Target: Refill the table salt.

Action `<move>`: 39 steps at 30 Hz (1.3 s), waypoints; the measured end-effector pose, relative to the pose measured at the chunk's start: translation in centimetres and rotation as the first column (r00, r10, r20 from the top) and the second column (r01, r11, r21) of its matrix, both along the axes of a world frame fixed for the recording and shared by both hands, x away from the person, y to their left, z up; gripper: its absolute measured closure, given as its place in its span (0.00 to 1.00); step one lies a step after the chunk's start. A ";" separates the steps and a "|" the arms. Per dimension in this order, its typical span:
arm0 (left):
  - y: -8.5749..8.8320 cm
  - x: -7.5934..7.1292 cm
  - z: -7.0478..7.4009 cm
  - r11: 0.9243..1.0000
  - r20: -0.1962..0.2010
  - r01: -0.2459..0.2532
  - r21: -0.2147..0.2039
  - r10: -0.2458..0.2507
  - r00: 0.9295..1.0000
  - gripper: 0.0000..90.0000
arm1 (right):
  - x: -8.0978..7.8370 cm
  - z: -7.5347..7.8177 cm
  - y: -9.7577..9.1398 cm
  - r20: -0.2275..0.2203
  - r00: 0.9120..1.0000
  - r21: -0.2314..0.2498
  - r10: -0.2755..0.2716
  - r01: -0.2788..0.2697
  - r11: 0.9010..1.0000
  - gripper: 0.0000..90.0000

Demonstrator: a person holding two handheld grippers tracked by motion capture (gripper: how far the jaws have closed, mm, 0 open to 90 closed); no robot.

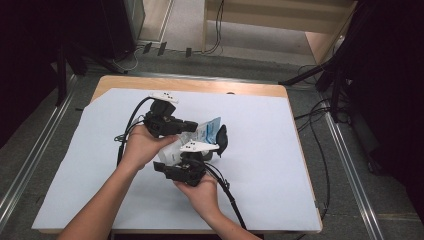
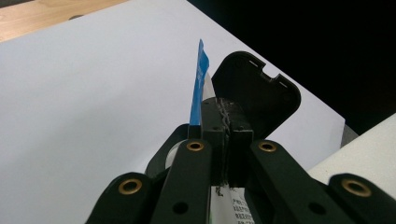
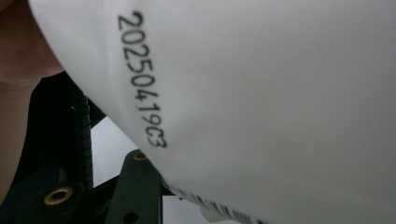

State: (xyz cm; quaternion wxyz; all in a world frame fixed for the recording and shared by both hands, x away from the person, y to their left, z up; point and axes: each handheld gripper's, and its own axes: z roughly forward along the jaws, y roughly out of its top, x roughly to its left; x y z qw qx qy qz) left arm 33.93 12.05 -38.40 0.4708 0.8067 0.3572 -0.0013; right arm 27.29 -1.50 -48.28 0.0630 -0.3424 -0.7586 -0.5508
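Note:
Between my two grippers at the table's middle is a soft white and blue packet (image 1: 207,129). A black flip lid (image 1: 222,137) on it stands open. My left gripper (image 1: 192,125) comes in from the left. In the left gripper view its jaws (image 2: 226,112) are shut on the packet's thin blue edge (image 2: 201,74), with the lid (image 2: 254,88) just beyond. My right gripper (image 1: 212,152) reaches the packet from below. In the right gripper view the packet's white face (image 3: 257,93), printed with a date code, hides one jaw. One ribbed pad (image 3: 81,130) shows beside it.
A white sheet (image 1: 275,165) covers the wooden table, whose bare edge (image 1: 200,85) shows at the back. Cables trail from both grippers toward the near edge. Black stands and floor cables (image 1: 320,115) flank the table, with metal rails (image 1: 350,165) on the floor.

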 end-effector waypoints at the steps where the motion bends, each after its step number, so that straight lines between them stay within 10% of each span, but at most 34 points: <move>1: 0.0 0.0 0.0 1.000 0.001 0.000 -0.002 0.000 1.000 1.00 | 0.0 0.0 0.0 0.001 1.000 -0.001 0.000 0.000 1.000 0.69; 39: 0.6 0.0 -0.7 0.999 0.000 0.002 -0.050 -0.002 1.000 1.00 | 0.2 -0.2 -0.1 0.007 1.000 -0.001 0.009 -0.009 1.000 0.71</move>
